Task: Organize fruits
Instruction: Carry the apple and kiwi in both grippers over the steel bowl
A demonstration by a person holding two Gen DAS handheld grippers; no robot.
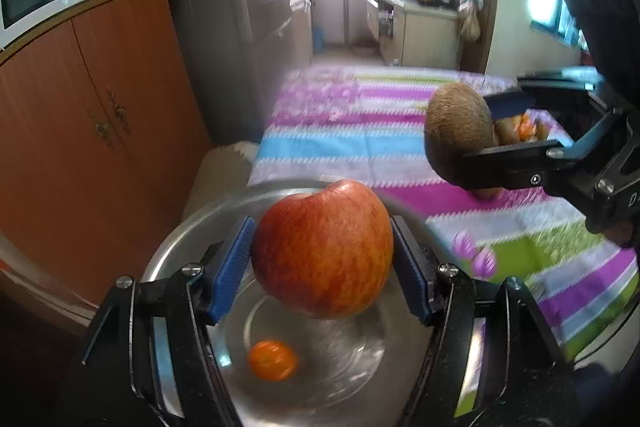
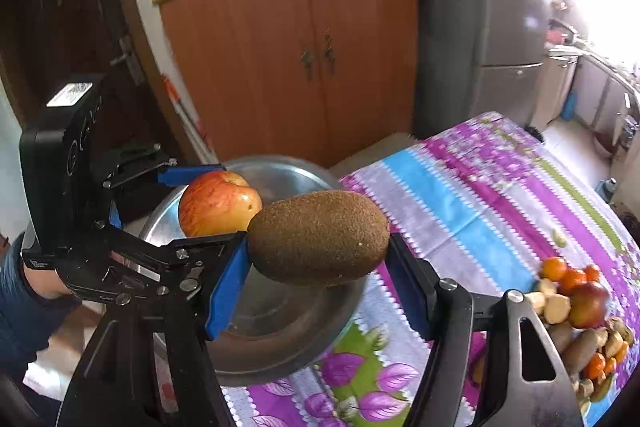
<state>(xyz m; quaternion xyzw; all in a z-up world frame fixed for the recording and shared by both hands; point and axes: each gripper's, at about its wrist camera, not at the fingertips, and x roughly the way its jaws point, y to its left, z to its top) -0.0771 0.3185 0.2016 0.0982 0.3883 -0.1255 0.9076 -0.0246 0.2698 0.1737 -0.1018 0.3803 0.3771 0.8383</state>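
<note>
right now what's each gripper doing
Left gripper: shut on the apple, over the bowl.
Right gripper: shut on the kiwi.

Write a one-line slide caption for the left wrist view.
Left claw holds an apple over a metal bowl containing one small orange.

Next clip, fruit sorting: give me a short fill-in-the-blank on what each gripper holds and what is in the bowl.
1. The left gripper is shut on an ____.
2. The right gripper grips a brown, fuzzy ____.
3. Inside the metal bowl, below the held fruit, lies one small ____ fruit.
4. The pile of fruit not yet sorted lies on the striped ____.

Missing words: apple; kiwi; orange; tablecloth.
</note>
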